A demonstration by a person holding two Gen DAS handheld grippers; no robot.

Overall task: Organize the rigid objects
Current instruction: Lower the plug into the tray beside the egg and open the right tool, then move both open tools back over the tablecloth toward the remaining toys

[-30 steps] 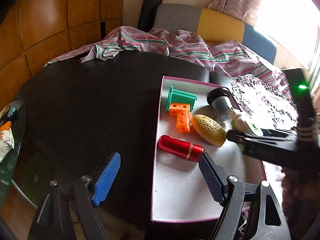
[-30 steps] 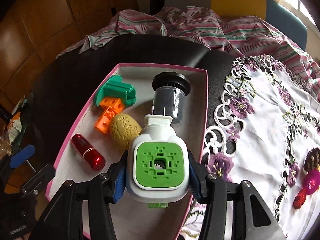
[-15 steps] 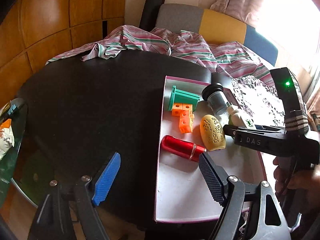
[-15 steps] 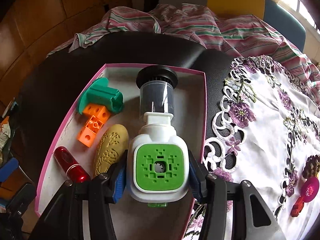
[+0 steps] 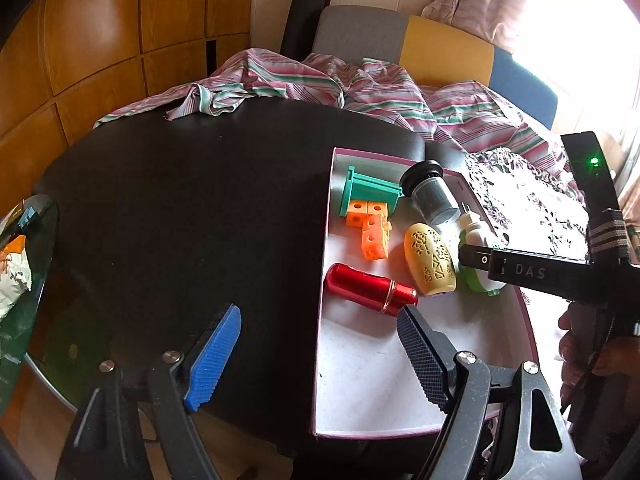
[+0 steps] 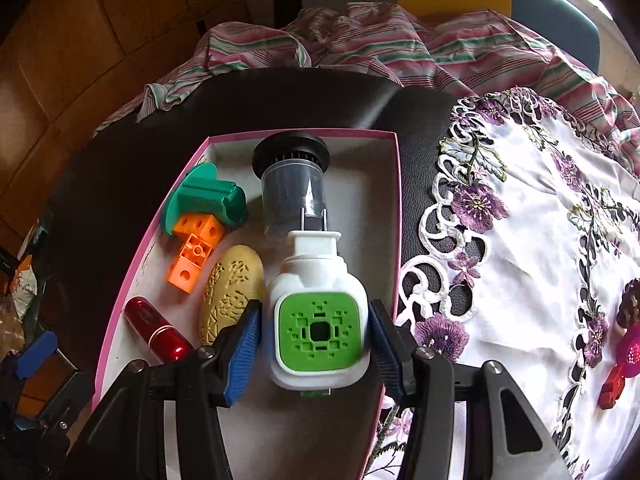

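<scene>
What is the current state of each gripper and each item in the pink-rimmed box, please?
right gripper: open, pads just clear of the plug-in.
left gripper: open, empty, straddling the box's left wall.
white and green plug-in: in the box, prongs pointing away, released.
dark jar: lying on its side.
red tube: lying down, capped.
yellow egg: lying on its side.
orange blocks: joined, lying flat.
pink-rimmed box: open-topped, near part bare.

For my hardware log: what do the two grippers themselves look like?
Both are black angular frames with silver pivot bolts and ribbed blue pads on the jaws. The left gripper shows only that. The right gripper bears white "DAS" lettering, a green light and a striped band.
</scene>
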